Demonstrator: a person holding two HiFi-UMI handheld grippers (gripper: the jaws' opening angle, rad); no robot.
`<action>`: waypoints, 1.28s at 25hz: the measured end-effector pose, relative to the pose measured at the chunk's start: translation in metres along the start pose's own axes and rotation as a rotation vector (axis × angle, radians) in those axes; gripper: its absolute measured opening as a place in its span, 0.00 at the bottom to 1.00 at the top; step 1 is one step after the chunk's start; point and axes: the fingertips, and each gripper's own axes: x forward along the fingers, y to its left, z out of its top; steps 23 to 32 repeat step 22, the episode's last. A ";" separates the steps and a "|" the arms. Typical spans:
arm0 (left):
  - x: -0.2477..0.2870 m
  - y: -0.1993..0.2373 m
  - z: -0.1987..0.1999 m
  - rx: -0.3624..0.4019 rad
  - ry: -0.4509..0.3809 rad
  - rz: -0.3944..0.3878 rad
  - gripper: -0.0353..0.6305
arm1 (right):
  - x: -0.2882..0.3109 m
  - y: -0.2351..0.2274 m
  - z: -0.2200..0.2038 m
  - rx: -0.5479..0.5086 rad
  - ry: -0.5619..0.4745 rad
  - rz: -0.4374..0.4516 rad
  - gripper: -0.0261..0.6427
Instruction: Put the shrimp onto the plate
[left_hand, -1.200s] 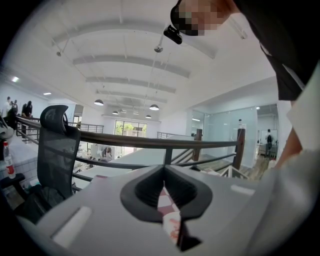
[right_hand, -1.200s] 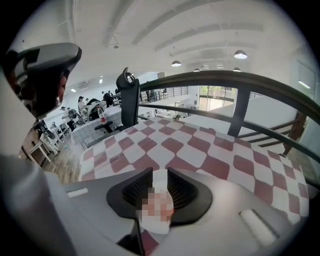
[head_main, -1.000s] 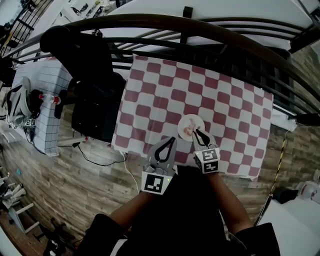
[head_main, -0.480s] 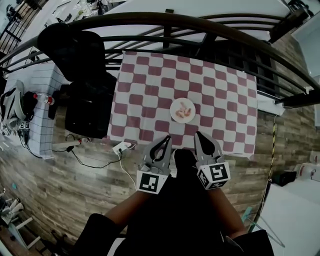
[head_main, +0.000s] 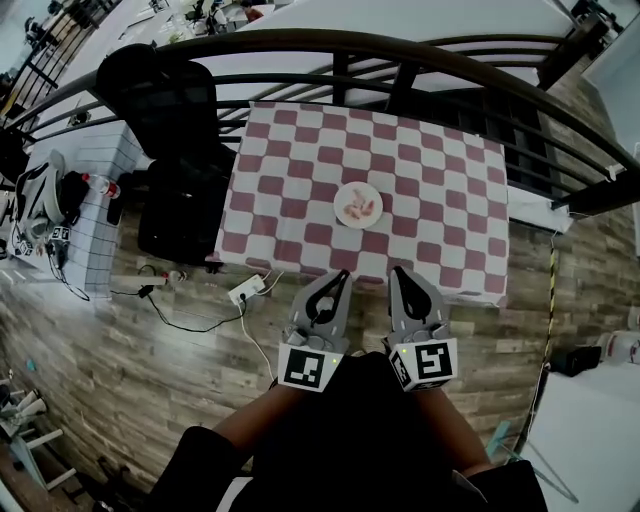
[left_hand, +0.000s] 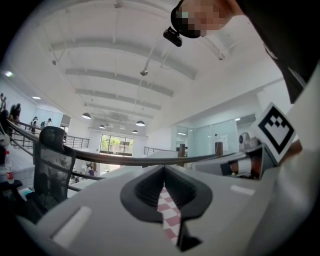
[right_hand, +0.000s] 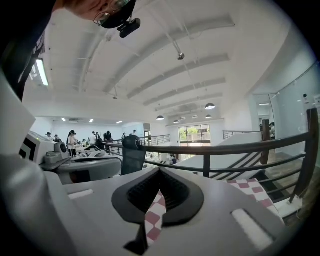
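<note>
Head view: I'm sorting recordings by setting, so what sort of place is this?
Probably a mezzanine in a big open office or lab building: a curved dark railing runs along the far side of the checked table, an office chair stands beside it, and pendant lamps hang under a high ceiling.

Bare checkered tablecloth (head_main: 440, 200) around plate (head_main: 358, 186); railing (head_main: 330, 42) beyond.

Grey L tool (head_main: 339, 276), R tool (head_main: 399, 271), b&w marker cubes (head_main: 309, 367).

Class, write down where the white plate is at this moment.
In the head view, the plate sits near the middle of the checkered tablecloth, shrimp on it, ahead of the left gripper and right gripper.
</note>
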 end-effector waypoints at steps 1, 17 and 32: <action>-0.005 -0.009 0.002 0.004 -0.006 0.008 0.06 | -0.010 0.000 -0.003 0.001 0.002 0.005 0.04; -0.088 -0.130 -0.002 0.057 -0.040 0.016 0.06 | -0.150 0.016 -0.028 -0.018 -0.050 0.008 0.03; -0.117 -0.160 -0.008 0.091 -0.052 0.000 0.06 | -0.188 0.031 -0.050 -0.010 -0.049 0.008 0.03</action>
